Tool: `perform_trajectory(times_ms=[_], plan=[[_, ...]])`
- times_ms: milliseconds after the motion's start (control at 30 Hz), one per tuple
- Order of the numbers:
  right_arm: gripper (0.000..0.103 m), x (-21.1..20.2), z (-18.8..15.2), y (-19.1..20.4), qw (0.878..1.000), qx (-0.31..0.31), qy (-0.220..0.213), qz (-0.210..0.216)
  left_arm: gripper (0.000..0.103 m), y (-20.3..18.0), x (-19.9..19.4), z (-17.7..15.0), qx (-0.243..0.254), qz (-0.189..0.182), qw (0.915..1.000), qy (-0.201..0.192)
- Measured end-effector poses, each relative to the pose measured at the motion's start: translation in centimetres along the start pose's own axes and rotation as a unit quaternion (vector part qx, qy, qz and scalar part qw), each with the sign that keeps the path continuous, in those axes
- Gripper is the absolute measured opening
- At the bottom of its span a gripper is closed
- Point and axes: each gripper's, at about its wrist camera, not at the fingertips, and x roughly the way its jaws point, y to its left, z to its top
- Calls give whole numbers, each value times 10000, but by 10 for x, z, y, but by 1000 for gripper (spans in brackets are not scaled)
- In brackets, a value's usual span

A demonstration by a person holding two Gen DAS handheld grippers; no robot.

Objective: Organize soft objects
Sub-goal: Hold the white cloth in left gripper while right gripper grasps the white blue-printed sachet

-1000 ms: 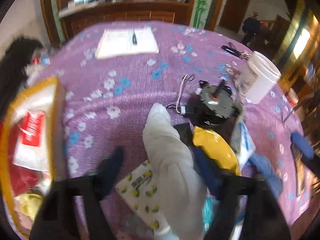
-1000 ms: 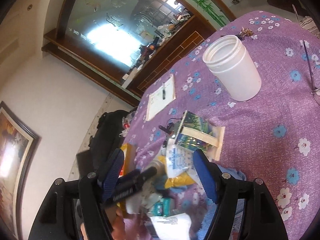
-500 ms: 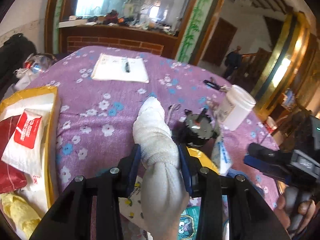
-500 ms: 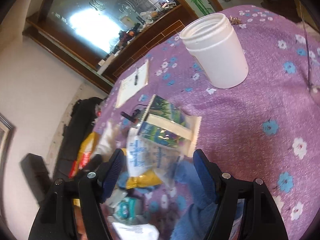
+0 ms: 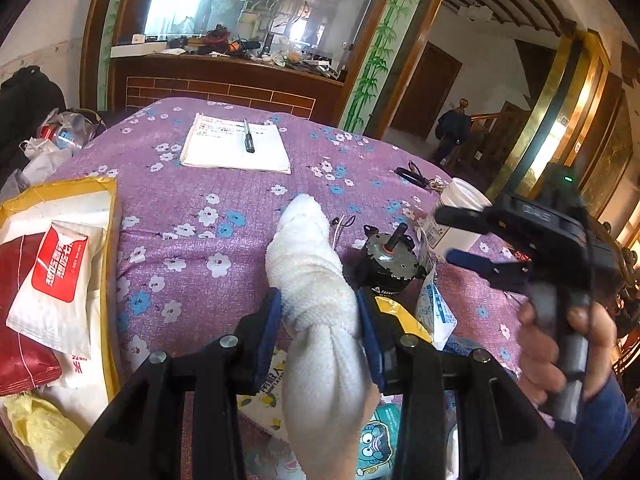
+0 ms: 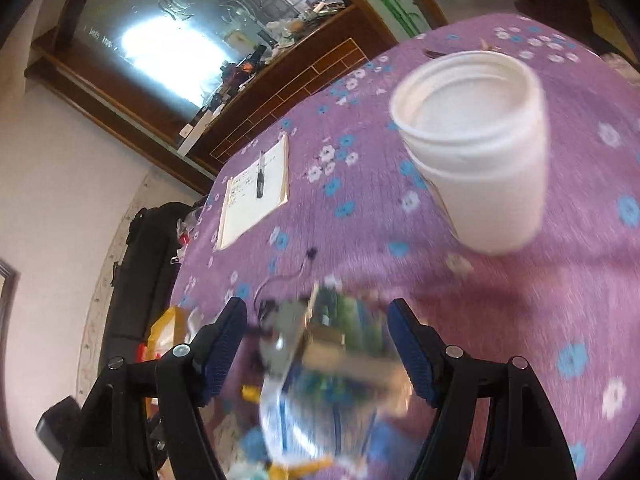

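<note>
1. Towel: a knotted white terry-cloth towel (image 5: pixel 316 308) is clamped at its knot between the blue-padded jaws of the left gripper (image 5: pixel 320 320), its free end sticking up and forward above the counter (image 5: pixel 192 248), which is covered in a purple floral cloth.
2. The right gripper (image 6: pixel 316 344) has its jaws spread wide, pressing on nothing; below them lies a blurred clear plastic packet with blue print (image 6: pixel 320 420) and a green-printed foil pouch (image 6: pixel 344 320).
3. In the left view the right gripper (image 5: pixel 472 236) hangs at the right, held by a hand (image 5: pixel 560 344) in a blue sleeve.
4. A white plastic jar without a lid (image 6: pixel 476 144) stands upright beyond the right jaws.
5. A small black electric motor with a metal shaft (image 5: pixel 384 256) sits just right of the towel.
6. A yellow-edged open carton (image 5: pixel 108 240) at the left holds a red and white pouch (image 5: pixel 56 272) and a yellow cloth (image 5: pixel 36 428).
7. A white notepad (image 5: pixel 236 148) with a pen on it lies at the far side.
</note>
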Motion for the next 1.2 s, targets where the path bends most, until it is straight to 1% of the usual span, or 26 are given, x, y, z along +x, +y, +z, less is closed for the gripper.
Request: perform_trajectory(times_ms=[33, 100, 233, 300, 333, 367, 433, 500, 533, 567, 600, 633, 667, 700, 733, 767, 800, 833, 900, 933, 967, 1000, 1033, 1100, 1200], plan=[[77, 7, 3, 0, 9999, -73, 20, -65, 38, 0, 0, 0, -3, 1, 10000, 4], [77, 16, 5, -1, 9998, -147, 115, 69, 38, 0, 0, 0, 4, 5, 10000, -3], [77, 31, 2, 2, 9975, -373, 531, 294, 38, 0, 1, 0, 25, 6, 10000, 9], [77, 24, -1, 0, 9965, -360, 612, 451, 38, 0, 1, 0, 12, 6, 10000, 4], [78, 20, -4, -1, 9948, -362, 698, 647, 38, 1, 0, 0, -3, 5, 10000, -2], [81, 16, -8, -2, 9927, -389, 795, 818, 38, 1, 0, 0, -16, 2, 10000, -6], [85, 6, -22, 3, 9884, -631, 997, 955, 38, 2, 1, 0, -29, -6, 10000, -4], [85, 0, -36, 10, 9835, -889, 1170, 1058, 38, 1, 1, 0, -13, 1, 10000, 2], [85, -3, -44, 14, 9815, -1046, 1202, 1059, 38, 1, 1, 0, -6, 7, 10000, -1], [85, -8, -53, 21, 9805, -1274, 1132, 981, 38, 1, 1, 0, -2, 17, 10000, -5], [85, -12, -58, 24, 9817, -1391, 1015, 815, 38, 1, 1, 0, 1, 32, 10000, -11], [85, -16, -63, 27, 9841, -1481, 845, 502, 38, 1, 1, 0, -2, 39, 10000, -10], [85, -16, -67, 29, 9847, -1576, 738, 80, 38, 2, 2, 0, -5, 46, 10000, 5], [83, -14, -69, 31, 9843, -1613, 705, -157, 38, 2, 3, 0, -3, 54, 10000, 21], [77, -13, -69, 31, 9844, -1594, 678, -291, 38, 2, 4, -1, 4, 71, 10000, 37], [63, -9, -70, 30, 9854, -1515, 729, -278, 38, 2, 4, -1, 11, 80, 10000, 39], [56, -6, -71, 28, 9857, -1455, 816, -218, 38, 2, 5, -1, 18, 83, 10000, 39], [54, -3, -72, 27, 9861, -1393, 881, -212, 38, 1, 5, -1, 26, 82, 10000, 38], [54, -4, -75, 25, 9874, -1324, 840, -207, 38, 1, 4, -1, 44, 94, 9999, 21], [51, -7, -76, 24, 9884, -1299, 759, -209, 38, 0, 5, -1, 50, 100, 9999, 19], [42, -11, -77, 22, 9893, -1263, 704, -213, 38, 0, 5, -1, 45, 92, 9999, 24], [37, -14, -76, 21, 9897, -1239, 691, -197, 38, 0, 4, -1, 51, 95, 9999, 21], [35, -18, -76, 20, 9899, -1228, 698, -112, 38, 0, 4, -1, 70, 106, 9999, 13], [34, -31, -76, 19, 9902, -1253, 604, 96, 38, -2, 3, -2, 91, 117, 9999, -12], [34, -51, -75, 33, 9881, -1421, 270, 521, 38, -4, 2, -2, 151, 127, 9998, -72]])
